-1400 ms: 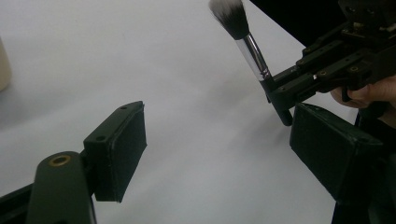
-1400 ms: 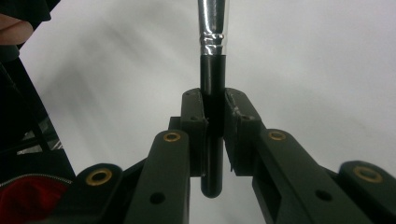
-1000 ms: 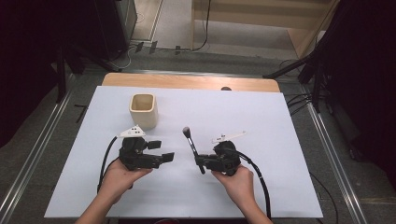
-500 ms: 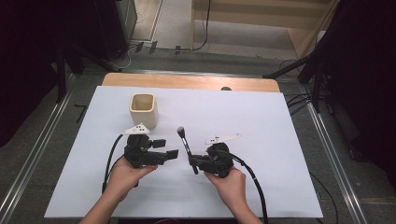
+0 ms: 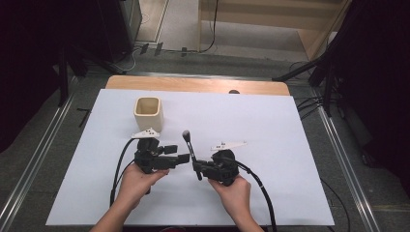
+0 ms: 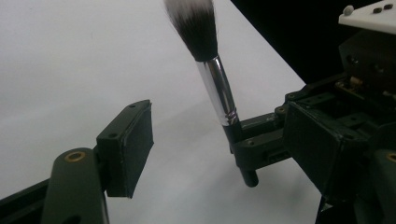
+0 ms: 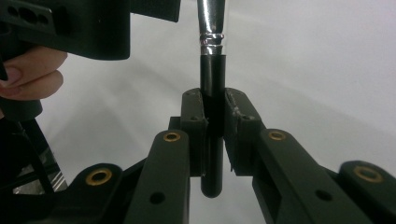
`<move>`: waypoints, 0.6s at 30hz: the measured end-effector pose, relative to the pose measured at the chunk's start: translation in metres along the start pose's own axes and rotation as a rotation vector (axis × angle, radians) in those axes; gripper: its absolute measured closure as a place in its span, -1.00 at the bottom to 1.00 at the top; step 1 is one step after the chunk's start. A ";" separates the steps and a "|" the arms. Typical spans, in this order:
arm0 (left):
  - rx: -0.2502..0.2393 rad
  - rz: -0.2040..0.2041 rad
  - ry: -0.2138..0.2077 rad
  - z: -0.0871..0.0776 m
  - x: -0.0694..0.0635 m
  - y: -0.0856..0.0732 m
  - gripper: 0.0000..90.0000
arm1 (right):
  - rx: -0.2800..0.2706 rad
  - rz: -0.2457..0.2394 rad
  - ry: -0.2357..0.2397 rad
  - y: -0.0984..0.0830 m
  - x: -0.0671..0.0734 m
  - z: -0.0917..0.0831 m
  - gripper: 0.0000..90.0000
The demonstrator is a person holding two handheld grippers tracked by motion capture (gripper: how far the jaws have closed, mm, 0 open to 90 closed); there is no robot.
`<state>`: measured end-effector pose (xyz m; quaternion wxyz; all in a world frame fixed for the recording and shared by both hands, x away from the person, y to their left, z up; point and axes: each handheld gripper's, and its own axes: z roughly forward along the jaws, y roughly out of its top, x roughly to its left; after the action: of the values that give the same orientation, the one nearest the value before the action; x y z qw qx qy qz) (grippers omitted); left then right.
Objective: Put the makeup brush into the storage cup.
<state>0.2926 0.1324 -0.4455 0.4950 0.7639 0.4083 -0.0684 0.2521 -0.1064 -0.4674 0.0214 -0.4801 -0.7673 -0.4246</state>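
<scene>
Handover step judged under way. Brush [image 5: 189, 147] clamped by handle in right gripper [image 5: 198, 169], upright above bench [image 5: 290, 145]. Left gripper [image 5: 185, 153] just closing, jaws apart, empty beside ferrule. Next: close onto ferrule, then right released; cup [image 5: 148, 113] likely destination.

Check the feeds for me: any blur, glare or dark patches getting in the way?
High view: table evenly lit, surroundings dark. Left gripper view: brush bristles soft, ferrule shows glare. Right gripper view: brush handle sharp in the right tool.

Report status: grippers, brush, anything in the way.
Right gripper shut on brush. Left gripper open, jaws just closing around it, no contact. Cup well clear.
</scene>
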 end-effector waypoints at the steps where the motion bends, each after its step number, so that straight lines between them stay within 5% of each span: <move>1: -0.002 0.005 0.002 0.000 0.000 0.000 -0.41 | 0.000 0.003 -0.001 0.000 0.000 0.000 0.78; 18: -0.009 -0.074 0.031 0.013 0.002 0.003 -0.21 | -0.030 0.041 0.009 -0.001 0.003 0.007 0.78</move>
<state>0.2999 0.1222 -0.4516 0.4893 0.7470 0.4442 -0.0729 0.2524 -0.0994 -0.4717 0.0264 -0.4941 -0.7508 -0.4376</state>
